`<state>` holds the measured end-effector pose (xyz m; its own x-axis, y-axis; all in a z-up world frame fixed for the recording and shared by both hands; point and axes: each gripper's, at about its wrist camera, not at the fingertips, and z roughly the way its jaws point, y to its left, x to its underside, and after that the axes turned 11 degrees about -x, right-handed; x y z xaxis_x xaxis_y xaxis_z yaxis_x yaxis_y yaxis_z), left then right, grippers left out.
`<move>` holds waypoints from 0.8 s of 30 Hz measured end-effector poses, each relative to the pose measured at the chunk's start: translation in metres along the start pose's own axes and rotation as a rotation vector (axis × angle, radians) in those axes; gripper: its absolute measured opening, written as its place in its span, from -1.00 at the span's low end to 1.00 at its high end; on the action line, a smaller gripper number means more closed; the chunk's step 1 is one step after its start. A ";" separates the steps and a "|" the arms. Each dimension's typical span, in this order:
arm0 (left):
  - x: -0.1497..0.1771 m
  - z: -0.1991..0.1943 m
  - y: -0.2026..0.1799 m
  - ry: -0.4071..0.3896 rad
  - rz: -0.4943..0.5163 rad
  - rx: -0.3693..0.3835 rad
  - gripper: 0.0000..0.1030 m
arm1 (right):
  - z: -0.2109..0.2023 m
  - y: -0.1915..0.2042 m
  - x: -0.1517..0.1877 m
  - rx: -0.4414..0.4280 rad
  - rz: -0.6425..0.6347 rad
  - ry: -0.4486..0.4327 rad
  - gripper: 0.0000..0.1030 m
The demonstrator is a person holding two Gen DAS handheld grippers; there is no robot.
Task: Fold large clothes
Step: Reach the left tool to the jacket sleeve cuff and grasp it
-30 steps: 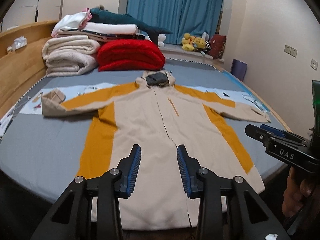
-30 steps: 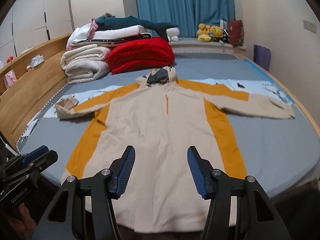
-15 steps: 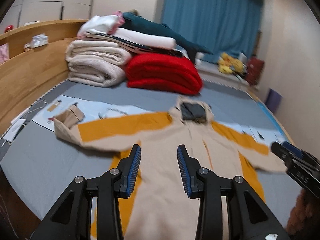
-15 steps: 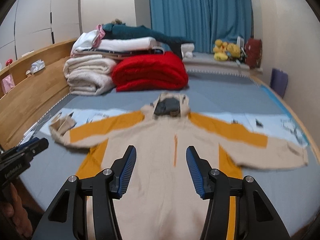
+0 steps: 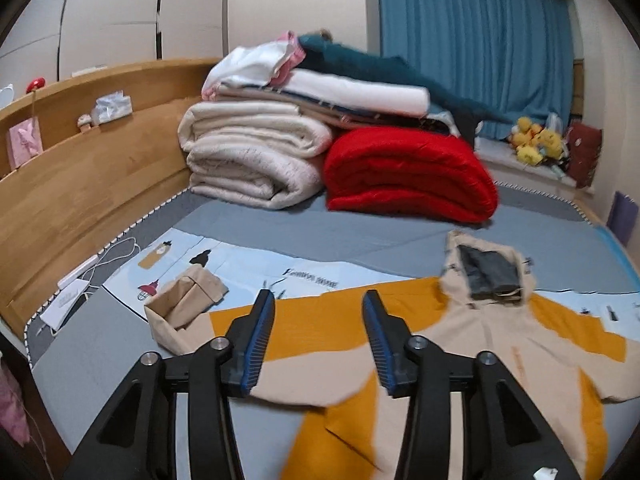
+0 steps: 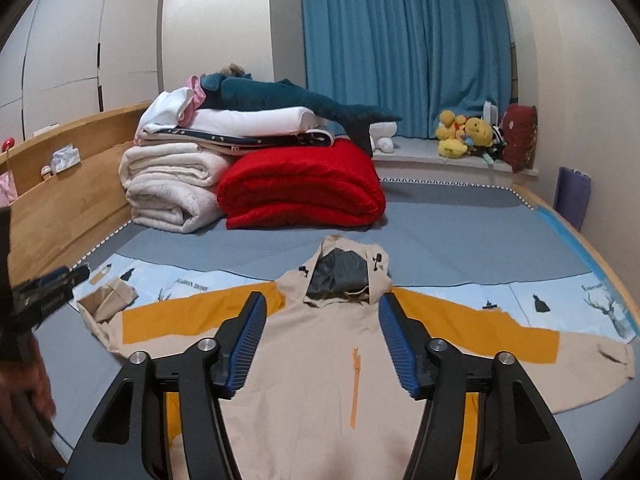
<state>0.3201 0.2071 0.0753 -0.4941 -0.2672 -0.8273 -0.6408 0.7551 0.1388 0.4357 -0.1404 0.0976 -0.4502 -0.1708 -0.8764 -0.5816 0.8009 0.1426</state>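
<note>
- Across the grey bed (image 6: 460, 236), the beige-and-orange hooded jacket (image 6: 320, 364) lies spread flat, front up, sleeves stretched toward 9 and 3 o'clock, hood (image 6: 344, 272) toward 12.
- At 11 o'clock behind the hood, a cream folded blanket (image 6: 168, 184) touches a red folded blanket (image 6: 300, 184); more folded linen and a teal plush shark (image 6: 288, 96) are stacked on top.
- Toward 1 o'clock, yellow plush toys (image 6: 464, 132) sit before the blue curtain (image 6: 404, 40).
- Left sleeve cuff (image 5: 188, 300) is folded back on itself.
- Right tool (image 6: 322, 344) hangs over the chest, its jaws opening, nothing between them.
- Left tool (image 5: 318, 344) hangs over the left sleeve, its jaws opening, likewise empty.
</note>
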 end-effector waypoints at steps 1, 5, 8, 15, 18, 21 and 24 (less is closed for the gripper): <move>0.000 0.016 0.004 0.014 0.006 -0.018 -0.15 | 0.007 -0.004 0.005 0.001 0.005 0.004 0.27; 0.002 0.077 0.022 0.040 0.026 -0.090 -0.14 | 0.029 -0.024 0.024 0.012 0.087 0.051 0.34; 0.003 0.124 0.045 0.102 -0.002 -0.152 -0.11 | 0.046 -0.034 0.030 -0.003 0.123 0.111 0.34; -0.009 0.247 0.125 0.309 -0.037 -0.390 0.23 | 0.073 -0.033 0.041 -0.022 0.042 0.206 0.33; -0.003 0.292 0.148 0.421 -0.005 -0.444 0.29 | 0.084 -0.031 0.049 -0.009 -0.008 0.245 0.08; 0.007 0.317 0.157 0.468 0.019 -0.448 0.25 | 0.094 -0.037 0.056 -0.022 0.014 0.292 -0.43; 0.012 0.331 0.156 0.513 0.052 -0.400 -0.82 | 0.101 -0.044 0.062 -0.032 0.035 0.316 -0.46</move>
<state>0.4083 0.5199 -0.0929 -0.6846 -0.5631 -0.4628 -0.7289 0.5200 0.4453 0.5017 -0.1286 -0.0089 -0.6554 -0.3176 -0.6853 -0.5808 0.7920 0.1884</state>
